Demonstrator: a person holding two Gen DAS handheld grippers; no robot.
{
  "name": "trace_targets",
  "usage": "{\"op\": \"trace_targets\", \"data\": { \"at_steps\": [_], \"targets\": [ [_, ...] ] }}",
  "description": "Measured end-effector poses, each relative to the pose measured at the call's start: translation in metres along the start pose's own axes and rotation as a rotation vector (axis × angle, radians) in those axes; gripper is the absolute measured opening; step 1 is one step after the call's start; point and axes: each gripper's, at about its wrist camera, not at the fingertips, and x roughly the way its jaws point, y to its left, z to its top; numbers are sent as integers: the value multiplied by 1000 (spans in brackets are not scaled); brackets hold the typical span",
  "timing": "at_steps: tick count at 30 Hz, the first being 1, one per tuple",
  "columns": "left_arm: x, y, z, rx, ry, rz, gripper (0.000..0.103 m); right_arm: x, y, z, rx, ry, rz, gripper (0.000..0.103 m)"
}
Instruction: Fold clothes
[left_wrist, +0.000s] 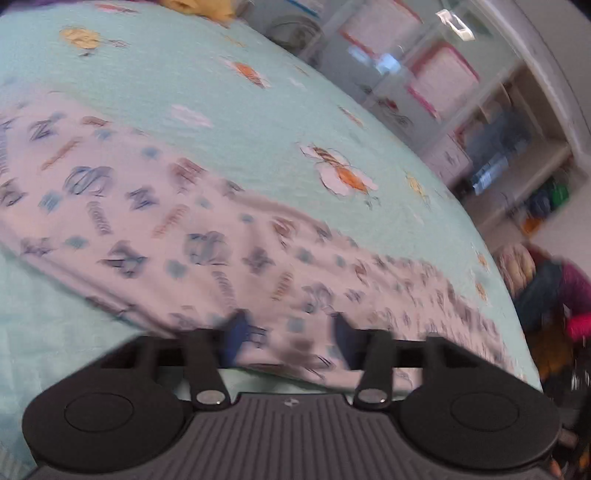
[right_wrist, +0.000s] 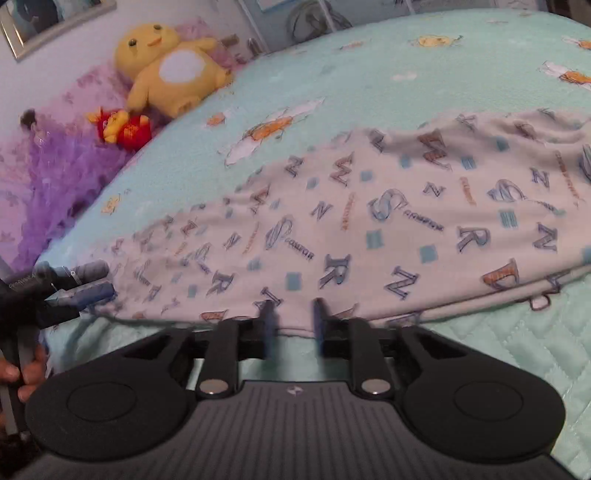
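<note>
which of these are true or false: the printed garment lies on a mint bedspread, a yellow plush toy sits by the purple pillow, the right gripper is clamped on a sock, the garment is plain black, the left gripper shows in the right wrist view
1. The printed garment lies on a mint bedspread. True.
2. A yellow plush toy sits by the purple pillow. True.
3. The right gripper is clamped on a sock. False: no sock shows; its jaws stand apart at the garment's near edge.
4. The garment is plain black. False: it is pale with blue and orange letters.
5. The left gripper shows in the right wrist view. True, at the left edge by the garment's end.
</note>
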Motion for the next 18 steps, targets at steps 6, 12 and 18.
{"op": "trace_targets", "data": {
  "at_steps": [6,12,18],
  "targets": [
    [-49,10,0,-185,-122,-14,54,-26,43,-15,-234,-31,-6,23],
    [-44,4,-37,-177,32,-66,53,1,126,-47,-732,5,22,25],
    [-29,11,-28,-221,56,-164,53,32,160,-58,-917,22,-4,34]
  ]
}}
